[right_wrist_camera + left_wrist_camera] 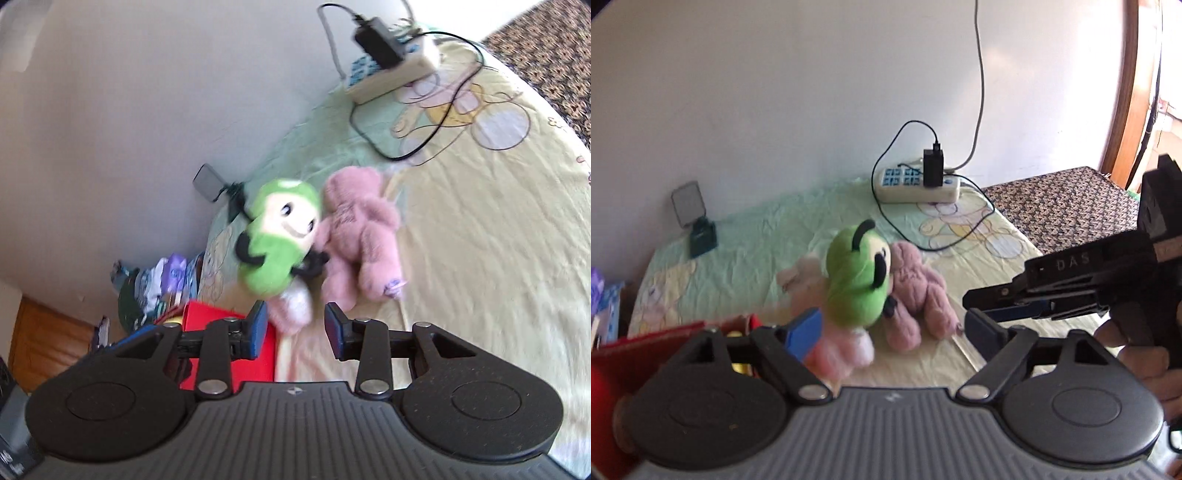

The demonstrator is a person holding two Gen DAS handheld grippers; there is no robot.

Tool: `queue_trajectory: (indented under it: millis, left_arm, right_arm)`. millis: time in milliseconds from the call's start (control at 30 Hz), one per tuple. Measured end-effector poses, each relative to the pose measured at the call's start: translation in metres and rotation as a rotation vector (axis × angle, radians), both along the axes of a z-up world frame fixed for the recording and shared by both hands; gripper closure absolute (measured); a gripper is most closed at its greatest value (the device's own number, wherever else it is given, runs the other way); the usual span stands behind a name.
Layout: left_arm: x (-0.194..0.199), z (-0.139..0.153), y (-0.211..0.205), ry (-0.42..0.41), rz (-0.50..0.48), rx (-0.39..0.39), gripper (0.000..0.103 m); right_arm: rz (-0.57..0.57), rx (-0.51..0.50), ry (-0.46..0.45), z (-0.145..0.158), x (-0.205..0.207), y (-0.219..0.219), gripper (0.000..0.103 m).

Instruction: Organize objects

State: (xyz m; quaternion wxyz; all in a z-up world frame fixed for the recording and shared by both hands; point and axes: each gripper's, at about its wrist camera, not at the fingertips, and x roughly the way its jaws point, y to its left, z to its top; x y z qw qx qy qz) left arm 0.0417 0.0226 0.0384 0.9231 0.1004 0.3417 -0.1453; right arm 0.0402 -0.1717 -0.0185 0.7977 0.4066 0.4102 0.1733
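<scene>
A: Where were the toys at that moment?

B: On the bed sheet [960, 251], roughly mid-bed. The green plush [858, 284] sat on top of a pale pink plush [846, 350], and the mauve plush bear [916, 291] lay flat just beside it, touching its side. From the right wrist view the green plush [275, 243] faced the camera, pressed against the mauve plush bear [360, 236].

A: And the grippers?

B: The left gripper [894, 328] had its jaws spread wide with nothing between them; its blue pads [805, 330] sat low in front of the toys. The left-hand pad overlapped the pale pink plush in the picture, but I could not tell whether it touched. The right gripper [295, 328] was also parted and held nothing, hanging just short of the pale pink plush [291, 306].

A: Could you see one from the other?

B: Yes, the right gripper [971, 306] came in from the right edge of the left wrist view, beside the left one.

A: Anything else nearby?

B: A red box [646, 347] at the near left (contents too blurred to name), a power strip [916, 186] with a black charger [933, 166] by the wall, and its black cable [945, 243] looping over the sheet.
</scene>
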Motion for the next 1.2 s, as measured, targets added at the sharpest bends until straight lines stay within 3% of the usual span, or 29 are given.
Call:
queue_trajectory:
  millis: [133,333,500,667,933,1200]
  left_arm:
    - [0.035,-0.022,-0.01,0.005,0.007,0.05,0.012]
    - [0.082,-0.047,-0.009,0.06,0.065,0.076,0.015]
    - [0.108,-0.062,-0.001,0.143,0.112,0.035,0.043]
    - [0.117,-0.066,0.0,0.17,0.144,0.017,0.045]
    - [0.089,-0.052,-0.003,0.198,0.086,-0.062,0.048]
    - [0.019,-0.064,-0.012,0.318,-0.024,-0.184,0.049]
  right_arm:
    - [-0.01,0.099,0.04,-0.015,0.03,-0.007,0.051]
    - [-0.014,0.182,0.066,-0.034,0.073,0.003,0.042]
    - [0.01,0.267,0.101,-0.054,0.101,0.022,0.042]
    - [0.031,0.303,0.122,-0.067,0.113,0.039,0.047]
    - [0.111,0.19,0.05,-0.038,0.092,0.028,0.051]
    - [0.226,0.015,0.076,-0.025,0.013,0.007,0.052]
